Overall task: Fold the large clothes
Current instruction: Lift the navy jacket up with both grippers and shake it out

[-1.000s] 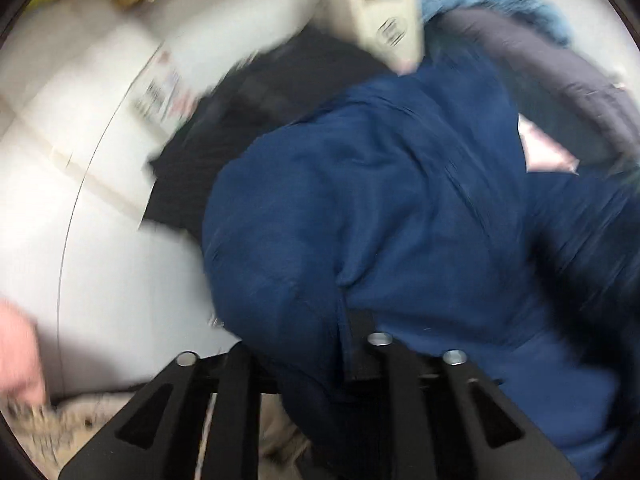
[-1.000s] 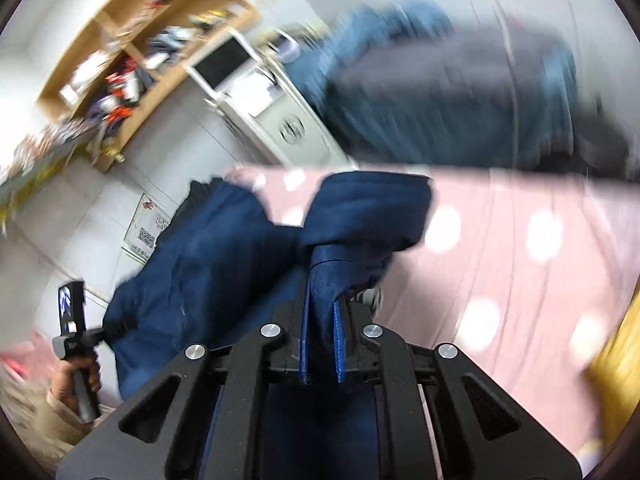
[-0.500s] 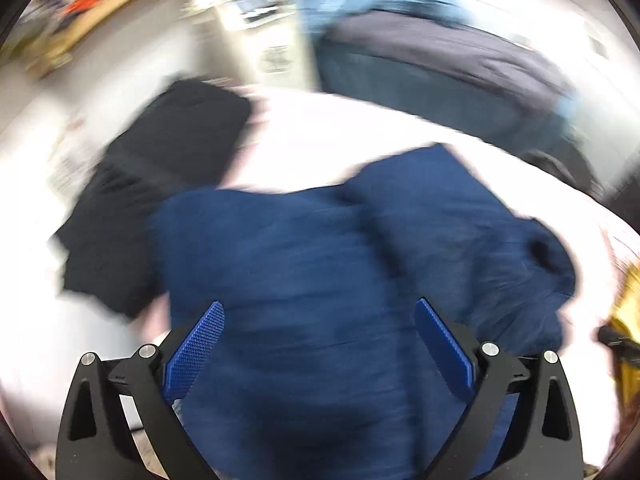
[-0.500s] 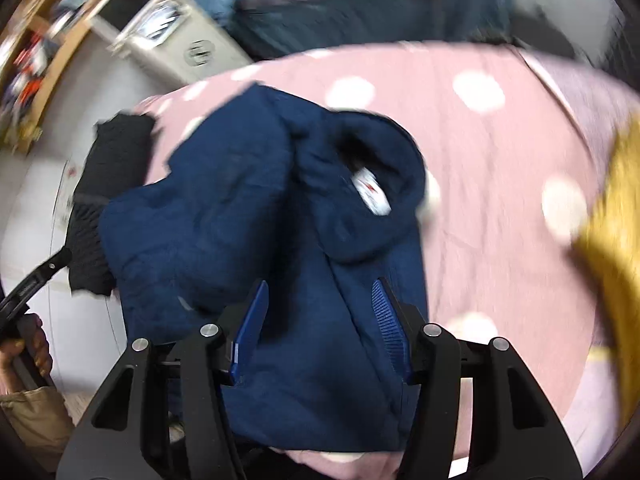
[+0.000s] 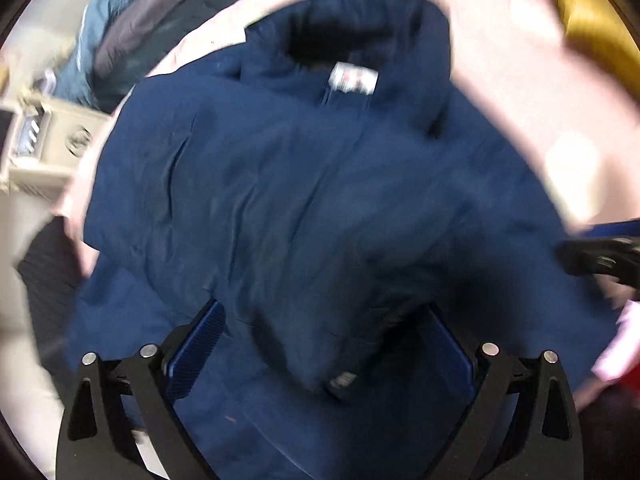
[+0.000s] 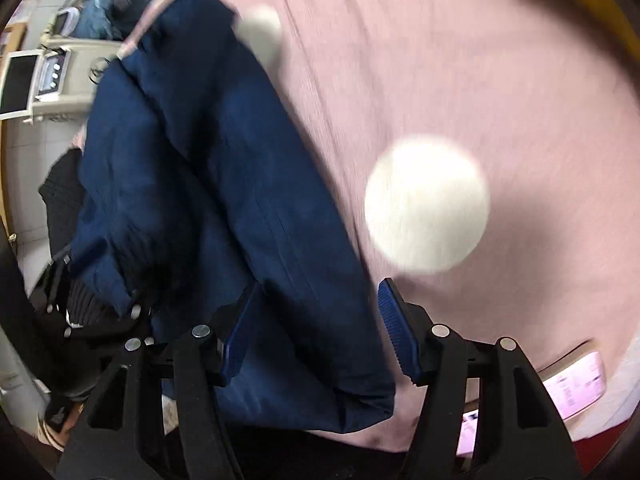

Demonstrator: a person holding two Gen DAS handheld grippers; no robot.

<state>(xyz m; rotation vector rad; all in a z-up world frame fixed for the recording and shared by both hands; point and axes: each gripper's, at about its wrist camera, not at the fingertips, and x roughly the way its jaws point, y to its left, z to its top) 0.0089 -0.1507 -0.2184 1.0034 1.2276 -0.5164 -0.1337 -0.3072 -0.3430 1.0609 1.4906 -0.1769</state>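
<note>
A large navy blue jacket point(image 5: 304, 200) lies spread on a pink sheet with white dots point(image 6: 460, 92), collar and white label point(image 5: 354, 80) at the far end. My left gripper point(image 5: 320, 344) is open just above the jacket's near hem, blue pads either side of a fold. My right gripper point(image 6: 316, 328) is open over the jacket's right edge point(image 6: 256, 208), one pad over cloth, the other over the sheet. The right gripper's tip shows at the right rim of the left wrist view point(image 5: 600, 256).
A black garment point(image 6: 68, 200) lies at the jacket's left. A yellow cloth point(image 5: 592, 20) lies at the far right. Grey and blue clothes point(image 5: 132, 24) are piled behind, beside a beige appliance point(image 6: 60, 72). Pink papers point(image 6: 576, 388) lie at the bed's near edge.
Both grippers let go of the jacket and opened. The jacket dropped flat on the sheet, and both grippers have moved down close over its near part.
</note>
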